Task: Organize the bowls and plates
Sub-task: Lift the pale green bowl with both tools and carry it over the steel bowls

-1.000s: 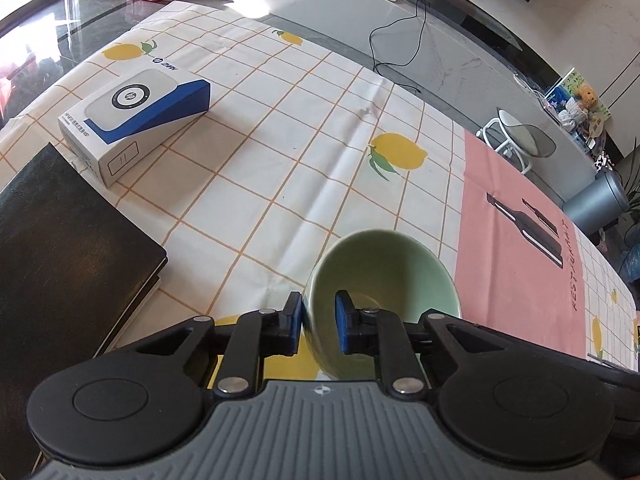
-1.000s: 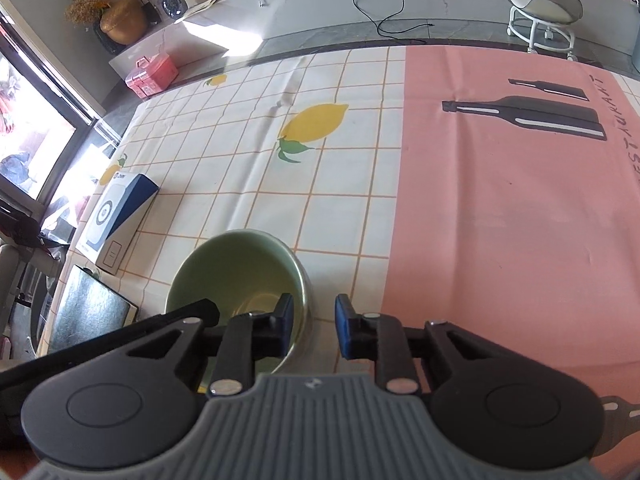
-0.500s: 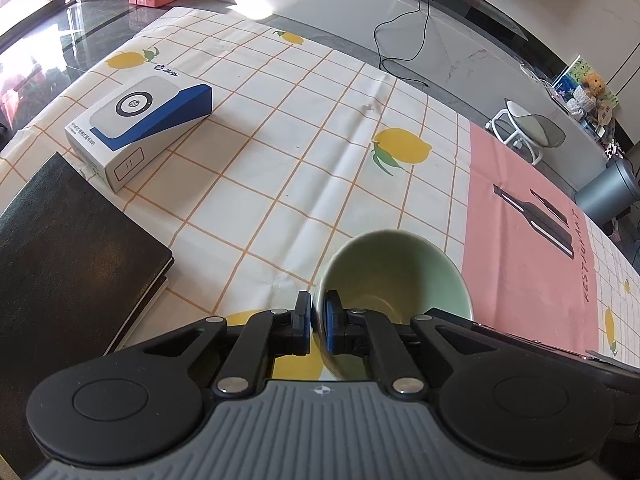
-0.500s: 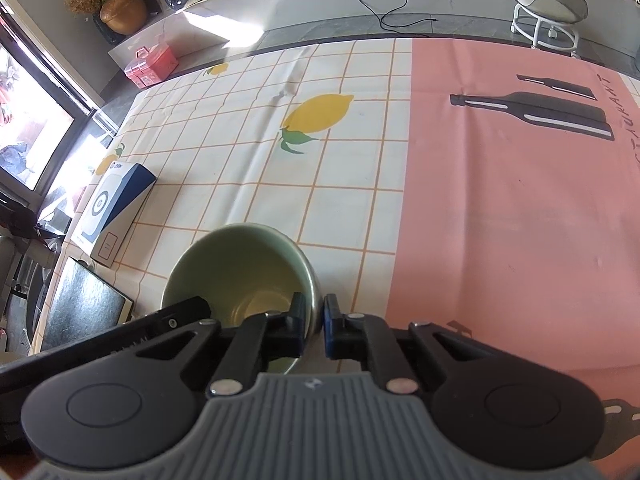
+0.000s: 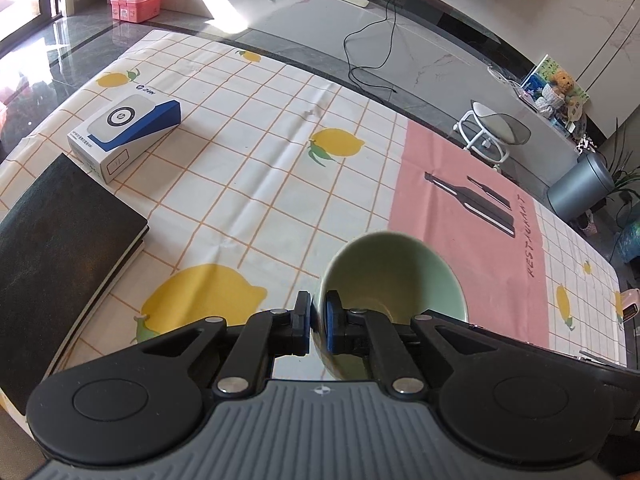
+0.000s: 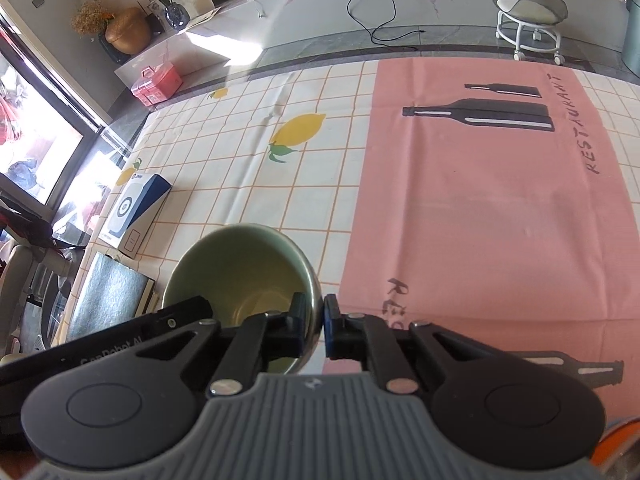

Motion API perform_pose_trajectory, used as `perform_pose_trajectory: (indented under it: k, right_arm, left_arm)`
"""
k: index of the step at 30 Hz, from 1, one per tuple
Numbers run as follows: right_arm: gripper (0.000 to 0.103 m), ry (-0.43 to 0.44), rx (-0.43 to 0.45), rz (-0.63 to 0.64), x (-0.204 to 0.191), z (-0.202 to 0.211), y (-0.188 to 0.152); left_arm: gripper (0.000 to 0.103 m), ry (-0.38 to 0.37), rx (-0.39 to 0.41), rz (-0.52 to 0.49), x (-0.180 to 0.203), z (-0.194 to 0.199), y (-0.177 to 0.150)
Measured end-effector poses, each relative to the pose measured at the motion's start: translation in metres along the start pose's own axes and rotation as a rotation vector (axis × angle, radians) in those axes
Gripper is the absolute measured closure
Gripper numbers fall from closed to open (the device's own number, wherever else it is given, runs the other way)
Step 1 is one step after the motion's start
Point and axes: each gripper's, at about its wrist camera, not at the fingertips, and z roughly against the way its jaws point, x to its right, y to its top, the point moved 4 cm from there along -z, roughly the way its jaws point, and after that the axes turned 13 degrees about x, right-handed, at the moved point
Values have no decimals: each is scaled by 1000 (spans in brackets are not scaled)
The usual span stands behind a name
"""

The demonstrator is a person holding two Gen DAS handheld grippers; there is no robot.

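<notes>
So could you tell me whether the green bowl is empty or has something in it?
Empty, as far as shows: the green bowl has a bare glazed inside in both views, though gripper fingers hide part of its bottom.

Bright daylight floods in from the window point(image 6: 36, 132) far to the left of my right fingers point(image 6: 298, 322), blown out to white there. A hard sun patch glares on the white ledge point(image 5: 224, 16) well beyond my left fingers point(image 5: 302, 322). The tabletop point(image 5: 256, 184) ahead is evenly lit and sharp. The bowl point(image 5: 394, 276) rim is slightly blurred. Fisheye bending curves every edge, and corners go dark.
</notes>
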Motion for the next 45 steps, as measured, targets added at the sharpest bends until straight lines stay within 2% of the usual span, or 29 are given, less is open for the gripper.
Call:
perform_pose_trajectory:
  k: [11, 15, 22, 27, 36, 40, 45]
  right_arm:
    - [97, -10, 84, -7, 43, 89, 9]
    - [97, -24, 139, -13, 65, 124, 12]
    - [96, -64, 184, -47, 107, 170, 6]
    - [96, -80, 185, -72, 134, 192, -1]
    - [96, -103, 155, -90, 167, 217, -34]
    - [96, -117, 110, -116, 181, 211, -54]
    - [97, -125, 80, -102, 185, 201, -66]
  left_arm:
    - [95, -81, 56, -51, 70, 51, -13]
    - [95, -119, 75, -82, 101, 67, -20]
    - [95, -161, 71, -138, 149, 80, -43]
    - [95, -197, 48, -154, 168, 87, -59]
    - [94, -249, -47, -197, 185, 90, -101]
    - [94, -241, -105, -232, 186, 80, -118]
    - [94, -226, -119, -306, 189, 77, -126]
